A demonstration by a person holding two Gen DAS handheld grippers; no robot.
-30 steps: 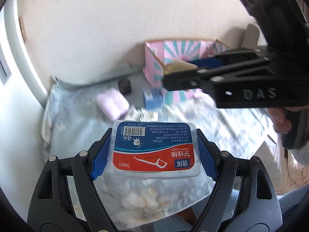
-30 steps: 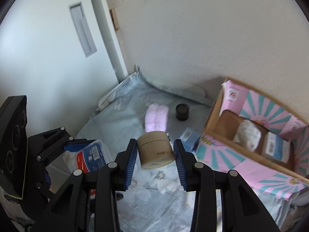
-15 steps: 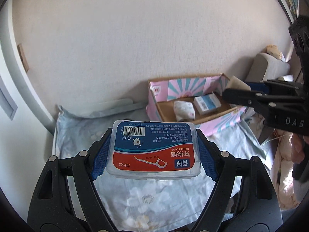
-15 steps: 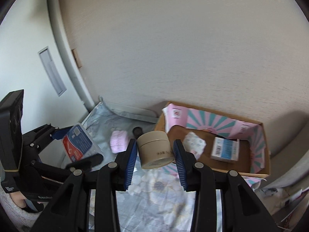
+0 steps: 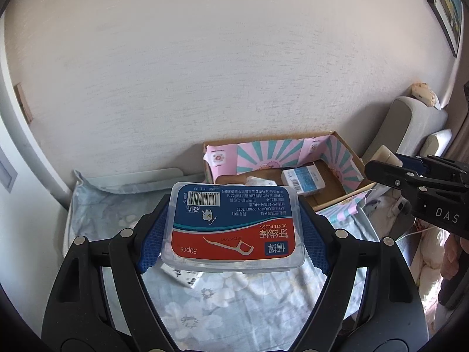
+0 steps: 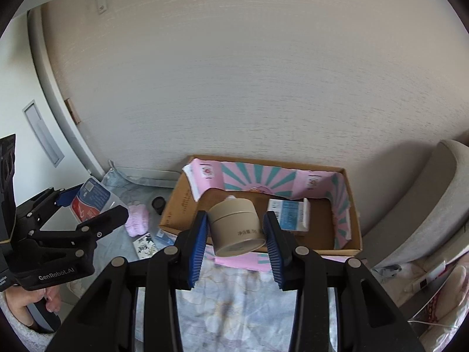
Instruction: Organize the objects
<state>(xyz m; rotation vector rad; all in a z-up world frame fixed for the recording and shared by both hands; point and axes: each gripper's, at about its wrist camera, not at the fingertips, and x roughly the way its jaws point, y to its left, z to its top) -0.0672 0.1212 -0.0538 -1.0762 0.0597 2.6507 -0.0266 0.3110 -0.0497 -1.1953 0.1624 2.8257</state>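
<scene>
My left gripper [image 5: 233, 228] is shut on a clear dental floss box [image 5: 234, 223] with a red and blue label, held in the air above the floral cloth. My right gripper [image 6: 236, 228] is shut on a beige round jar [image 6: 236, 227], raised in front of the cardboard box [image 6: 356, 228] with its pink and teal striped lining. In the left wrist view the same cardboard box [image 5: 348, 152] lies beyond the floss box, and the right gripper [image 5: 390, 161] with the jar [image 5: 385, 155] shows at the right edge. The left gripper [image 6: 88, 202] with the floss box [image 6: 92, 199] appears at the left of the right wrist view.
Inside the cardboard box lie a blue and white carton [image 6: 290, 215] and a white packet [image 5: 258, 180]. On the cloth left of it are a pink pad [image 6: 137, 220], a small black jar [image 6: 158, 204], a blue packet [image 6: 164, 234] and a patterned packet [image 6: 143, 245]. A grey sofa [image 6: 433, 205] stands at right.
Both grippers rose and swung right toward the cardboard box, each keeping its grip. The right gripper rolled, so the box now lies straight ahead of the jar.
</scene>
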